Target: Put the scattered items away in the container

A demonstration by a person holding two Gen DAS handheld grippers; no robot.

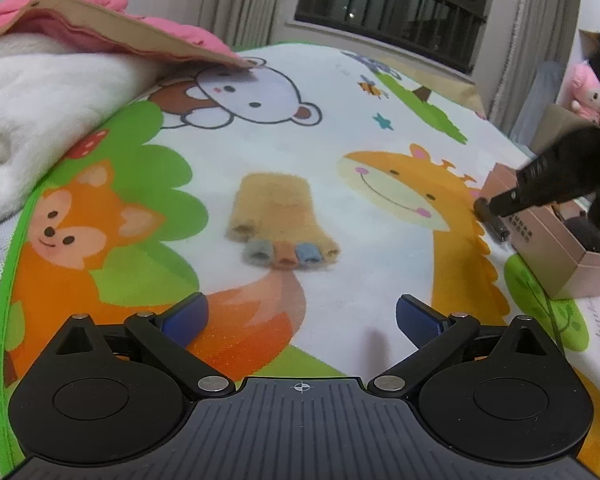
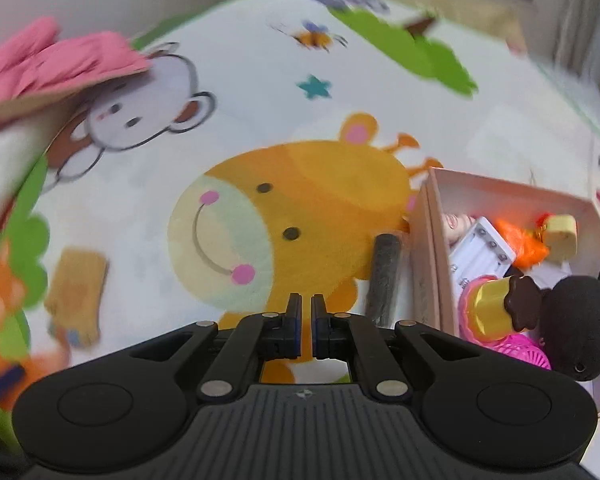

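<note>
Even indoor light, soft, no glare; window (image 1: 388, 8) dark; faint shadow on mat (image 1: 340, 128); strong fisheye bending at edges; right view motion-blurred, mostly left side; left view sharper.

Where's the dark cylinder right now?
In the right wrist view, the dark cylinder lies on the play mat, on the giraffe print, just outside the cardboard box's left wall.

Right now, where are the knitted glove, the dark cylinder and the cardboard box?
knitted glove (image 1: 274, 210): left wrist view, on its tan palm.
dark cylinder (image 2: 384, 278): right wrist view, mid-length on its side, lying beside the box.
cardboard box (image 2: 428, 256): right wrist view, on its near left wall.
</note>
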